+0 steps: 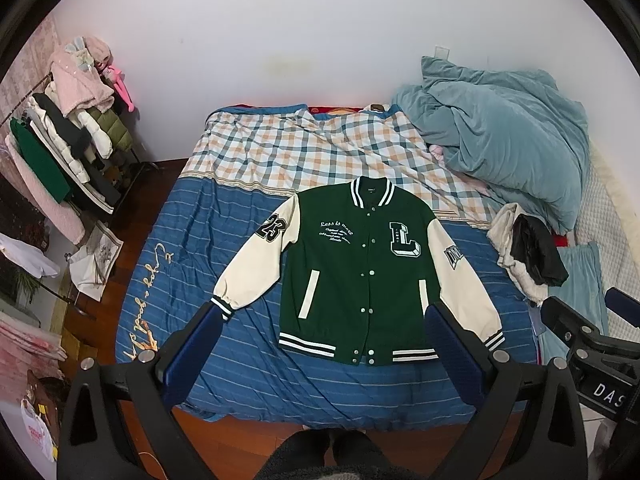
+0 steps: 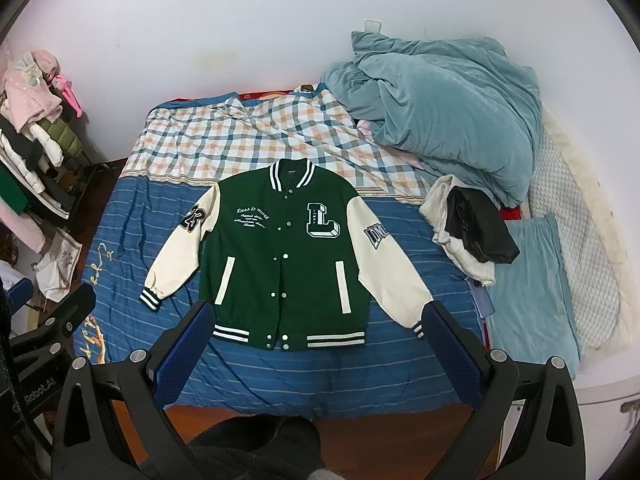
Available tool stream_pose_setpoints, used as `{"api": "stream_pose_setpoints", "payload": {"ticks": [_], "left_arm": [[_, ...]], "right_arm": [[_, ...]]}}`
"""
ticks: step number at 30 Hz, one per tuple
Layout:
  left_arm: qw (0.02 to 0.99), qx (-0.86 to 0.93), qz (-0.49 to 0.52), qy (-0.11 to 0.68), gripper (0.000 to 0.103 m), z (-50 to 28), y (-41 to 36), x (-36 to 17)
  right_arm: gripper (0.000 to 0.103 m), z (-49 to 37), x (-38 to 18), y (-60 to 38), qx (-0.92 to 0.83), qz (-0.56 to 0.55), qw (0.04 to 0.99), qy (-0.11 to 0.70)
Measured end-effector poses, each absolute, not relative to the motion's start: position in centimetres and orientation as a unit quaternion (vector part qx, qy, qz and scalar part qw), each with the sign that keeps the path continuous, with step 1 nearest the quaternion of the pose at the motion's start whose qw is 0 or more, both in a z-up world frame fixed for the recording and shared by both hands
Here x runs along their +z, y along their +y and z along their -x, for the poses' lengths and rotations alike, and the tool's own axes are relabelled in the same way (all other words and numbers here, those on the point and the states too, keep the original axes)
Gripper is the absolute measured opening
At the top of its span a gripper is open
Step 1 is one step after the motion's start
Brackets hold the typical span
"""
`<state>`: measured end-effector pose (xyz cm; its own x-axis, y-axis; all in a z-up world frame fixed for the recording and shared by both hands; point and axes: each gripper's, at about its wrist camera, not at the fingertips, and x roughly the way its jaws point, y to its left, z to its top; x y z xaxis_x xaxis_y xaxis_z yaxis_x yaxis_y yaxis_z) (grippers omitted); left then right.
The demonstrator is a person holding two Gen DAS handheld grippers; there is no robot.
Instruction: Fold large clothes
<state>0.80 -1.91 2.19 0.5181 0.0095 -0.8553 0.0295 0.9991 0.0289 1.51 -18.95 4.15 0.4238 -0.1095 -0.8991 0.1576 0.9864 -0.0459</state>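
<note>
Closest to the lens in both views are the person's dark slippers (image 1: 328, 446) on the wood floor at the foot of the bed (image 1: 168, 280), tucked in just under the grippers. Left gripper (image 1: 324, 356) has its jaws spread wide with nothing between them, and the right gripper (image 2: 320, 354) is the same, wide apart and empty. Both hang off the near edge of the bed, not touching any fabric yet.

The jacket (image 1: 360, 264) is laid face up in the middle of the blue striped half of the bed, snapped shut, collar toward the far edge, hem toward the near edge, sleeves angled out to each side.

What I'd worry about: the sleeves look like smooth, slippery stuff, so a shallow pinch at a cuff could slide off mid-fold. The body looks thick too, so a fold may spring back open. The right sleeve ends near the pile of clothes (image 2: 468, 232) by the right edge, so dragging that sleeve might snag the pile. And the bed cover is loose, so a low grab could easily pick it up along with the jacket.

Hard to see: the right cuff is partly behind a finger (image 2: 452, 344) in the right wrist view, and the left cuff sits right against a finger in the left one. The back of the jacket is hidden, and the chest script is too small to read fully.
</note>
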Motion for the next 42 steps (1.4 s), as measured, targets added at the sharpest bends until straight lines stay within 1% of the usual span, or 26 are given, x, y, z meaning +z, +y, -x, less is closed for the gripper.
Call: {"api": "stream_pose_setpoints", "payload": {"ticks": [8,36,40,42], "left_arm": [[0.871,-0.006,-0.019,0.491,0.103,-0.8,-1.9,2.2],[0.871,-0.017,-0.019,0.49,0.103,-1.4,-3.0,2.6],[0.875,-0.016,-0.025,0.483,0.103,-2.8,-2.7,1.7],[0.881,-0.012,-0.035,0.472,0.103,-3.2,-1.6,0.2]], "right_arm": [[0.103,-1.9,5.2,-18.6,-0.077,-0.022,0.844,0.53],[0.103,-1.9,5.9,-18.3,-0.079,-0.023,0.845,0.528],[0.103,-2.6,5.5,-18.2,-0.091,-0.027,0.842,0.531],[0.103,-2.9,4.9,-18.4,-0.097,-0.034,0.843,0.528]]}}
